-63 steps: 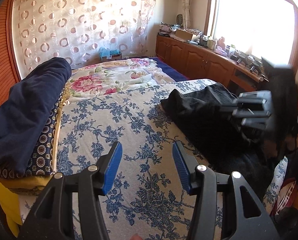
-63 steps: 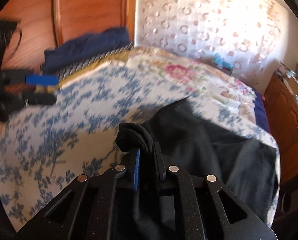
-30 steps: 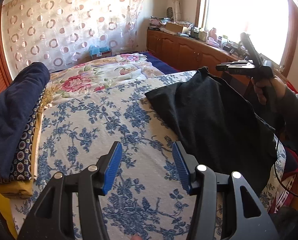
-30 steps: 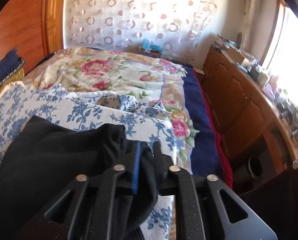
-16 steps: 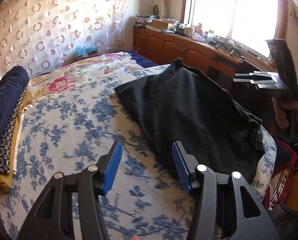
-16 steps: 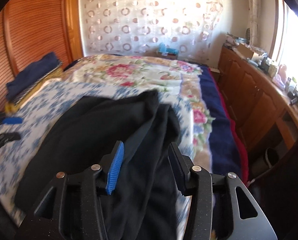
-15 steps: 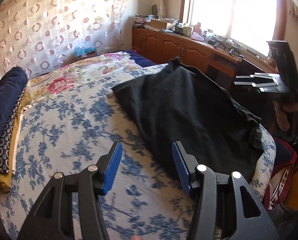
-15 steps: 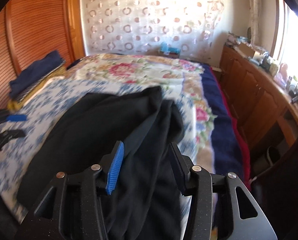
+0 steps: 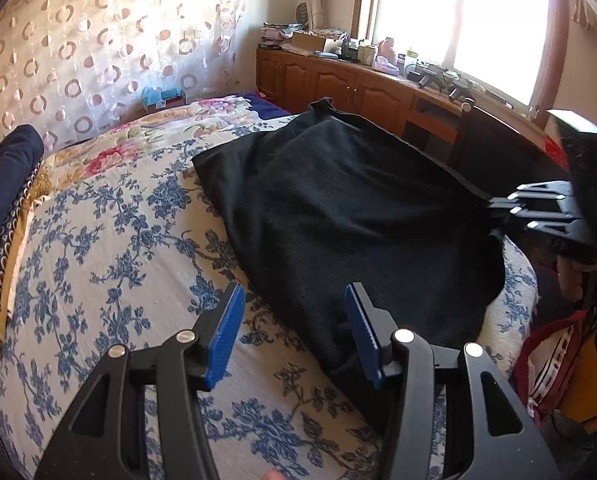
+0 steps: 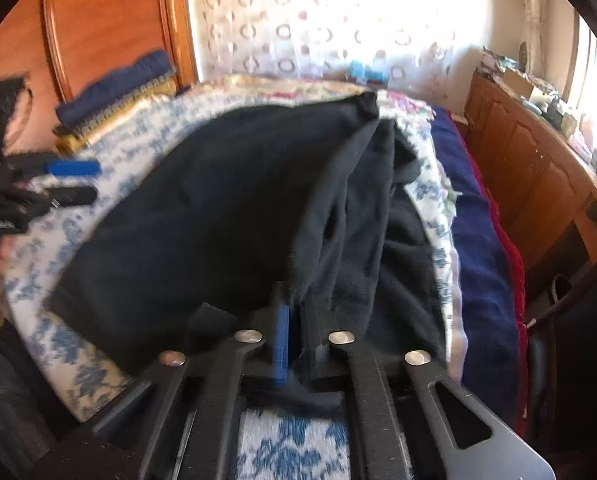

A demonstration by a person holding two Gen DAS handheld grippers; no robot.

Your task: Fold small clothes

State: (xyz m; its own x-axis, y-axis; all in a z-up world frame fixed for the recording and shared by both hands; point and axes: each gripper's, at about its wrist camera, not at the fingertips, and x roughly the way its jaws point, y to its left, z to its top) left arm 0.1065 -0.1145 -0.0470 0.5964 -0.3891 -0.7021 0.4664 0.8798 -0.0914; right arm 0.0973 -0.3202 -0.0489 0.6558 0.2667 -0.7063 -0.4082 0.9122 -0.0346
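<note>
Across the centre and right of the left wrist frame, the black fleece-like garment (image 9: pixel 350 216) lies spread on the bed with the blue floral quilt (image 9: pixel 110 248); its near hem overhangs the bed edge at lower right.

**Tong state.** Your left tongs (image 9: pixel 294 332) stand wide and hold nothing, poised above the quilt just beside the garment's near-left edge. Your right tongs (image 10: pixel 294 320) are closed narrow on a pinch of the garment's edge.

**Hazards.**
- The right tongs hold only a thin bite of cloth. A sharp pull could let the edge slip out.
- With one edge held and the rest free, dragging may bunch the cloth or draw it off the bed edge.
- Extra layers sit beside the grip. You may be lifting more than one layer, which would skew the fold.
- The left tongs could catch the quilt together with the garment if lowered too deep.

**View differences.**
- The left wrist view shows the garment's whole outline, its peaked far corner and the wooden cabinets (image 9: pixel 362 84) under the window.
- The right wrist view, somewhat blurred, shows the pinch itself, the rumpled folds at centre right, and the stack of folded dark-blue and yellow bedding (image 10: pixel 118 92) at upper left.
</note>
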